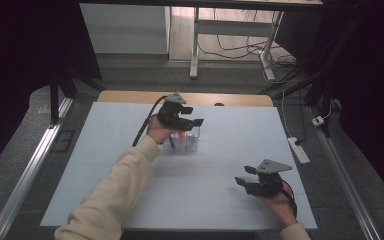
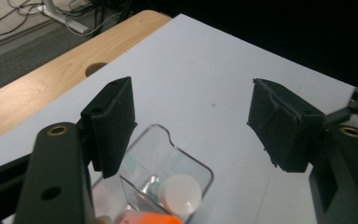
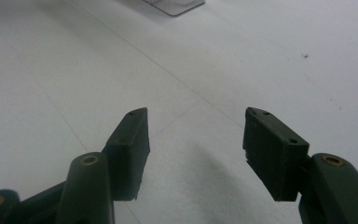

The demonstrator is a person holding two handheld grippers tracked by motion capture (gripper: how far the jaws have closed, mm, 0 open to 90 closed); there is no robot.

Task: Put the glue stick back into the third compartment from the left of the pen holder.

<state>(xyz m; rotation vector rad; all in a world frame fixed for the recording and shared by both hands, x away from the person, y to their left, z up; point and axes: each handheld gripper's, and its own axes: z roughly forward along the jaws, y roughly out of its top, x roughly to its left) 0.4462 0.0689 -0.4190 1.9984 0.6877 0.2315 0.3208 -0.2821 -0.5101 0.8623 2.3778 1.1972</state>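
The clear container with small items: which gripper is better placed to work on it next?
Left. The left gripper hangs over the clear container, fingers open above it. The right gripper rests far off near the table's front edge.

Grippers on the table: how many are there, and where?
2. The left gripper hovers over the clear plastic organiser at mid-table; the right gripper is near the table's front right corner. Both are open and empty.

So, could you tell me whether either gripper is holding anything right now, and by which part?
Nothing is held: the left gripper stands open above the clear container, and the right gripper is open over the table.
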